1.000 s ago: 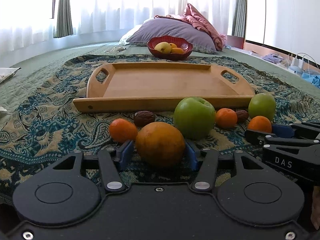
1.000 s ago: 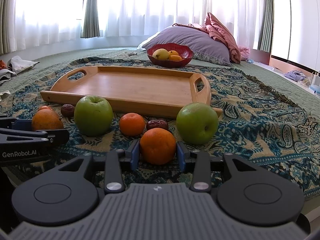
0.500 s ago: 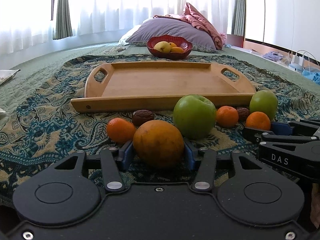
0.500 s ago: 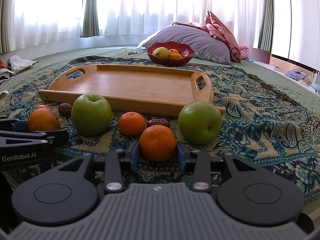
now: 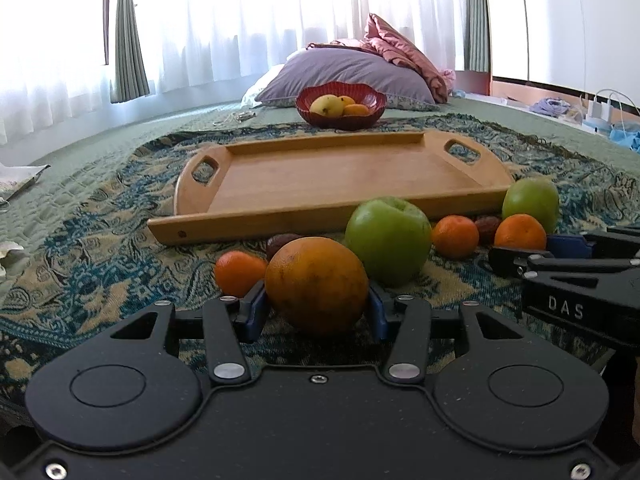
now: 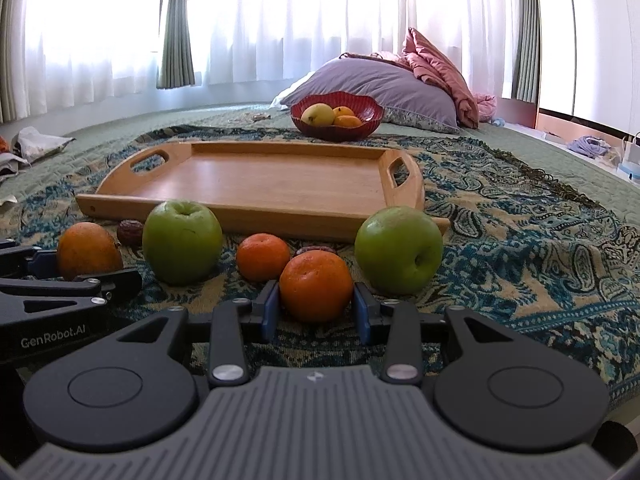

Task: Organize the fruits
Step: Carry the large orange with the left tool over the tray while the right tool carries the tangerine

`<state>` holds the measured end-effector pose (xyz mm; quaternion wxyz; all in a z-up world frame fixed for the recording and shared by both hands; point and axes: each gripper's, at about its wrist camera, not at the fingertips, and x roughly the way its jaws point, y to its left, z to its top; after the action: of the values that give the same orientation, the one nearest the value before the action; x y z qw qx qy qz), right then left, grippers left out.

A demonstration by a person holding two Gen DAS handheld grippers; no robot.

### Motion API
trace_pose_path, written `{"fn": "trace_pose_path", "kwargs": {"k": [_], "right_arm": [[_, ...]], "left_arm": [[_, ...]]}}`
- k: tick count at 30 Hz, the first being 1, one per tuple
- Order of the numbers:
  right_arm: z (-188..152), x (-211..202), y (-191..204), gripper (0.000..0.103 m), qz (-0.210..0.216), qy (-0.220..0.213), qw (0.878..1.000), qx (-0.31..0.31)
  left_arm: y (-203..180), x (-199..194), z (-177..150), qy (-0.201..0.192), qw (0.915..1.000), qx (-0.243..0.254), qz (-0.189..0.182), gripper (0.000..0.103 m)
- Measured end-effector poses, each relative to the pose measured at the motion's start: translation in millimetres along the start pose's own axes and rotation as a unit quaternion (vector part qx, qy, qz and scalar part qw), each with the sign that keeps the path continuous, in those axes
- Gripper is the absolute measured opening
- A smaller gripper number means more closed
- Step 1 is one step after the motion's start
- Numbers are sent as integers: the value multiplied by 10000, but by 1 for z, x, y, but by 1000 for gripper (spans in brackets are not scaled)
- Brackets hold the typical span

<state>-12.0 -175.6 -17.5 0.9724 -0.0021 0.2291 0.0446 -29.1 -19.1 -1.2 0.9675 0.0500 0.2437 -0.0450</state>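
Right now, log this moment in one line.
left hand-held gripper: shut on large orange | right hand-held gripper: closing around small orange | wooden tray: no fruit

A patterned blue throw [image 6: 520,248] covers the green quilted bed [image 6: 520,140], carrying a wooden tray [image 6: 256,184].

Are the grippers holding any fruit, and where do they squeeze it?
Yes. The left gripper has its blue pads on both sides of the big orange. The right gripper, jaws closing, pinches the small orange by its sides.
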Motion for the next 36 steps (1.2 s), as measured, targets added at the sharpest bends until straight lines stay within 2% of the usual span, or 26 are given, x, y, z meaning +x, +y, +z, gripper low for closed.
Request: {"fn": "trace_pose_path", "kwargs": {"k": [6, 12, 20, 27, 31, 36], "right_arm": [[9, -11, 0, 43, 44, -167, 9998, -38], [36, -21, -6, 43, 103, -342, 9993, 141], [84, -10, -27, 43, 240, -435, 9979, 425], [122, 31, -50, 43, 360, -120, 9973, 622], [136, 58, -59, 43, 388, 136, 9969, 664], [154, 98, -72, 43, 510, 561, 9938, 816]], "left_arm": [[7, -11, 23, -251, 9996, -89, -33, 47], [21, -11, 62, -286, 9993, -186, -174, 46], [47, 15, 117, -318, 9981, -381, -374, 46], [68, 56, 151, -86, 9974, -523, -483, 46], [79, 90, 164, 232, 9946, -763, -666, 46], [83, 130, 170, 574, 9937, -745, -610, 46]]}}
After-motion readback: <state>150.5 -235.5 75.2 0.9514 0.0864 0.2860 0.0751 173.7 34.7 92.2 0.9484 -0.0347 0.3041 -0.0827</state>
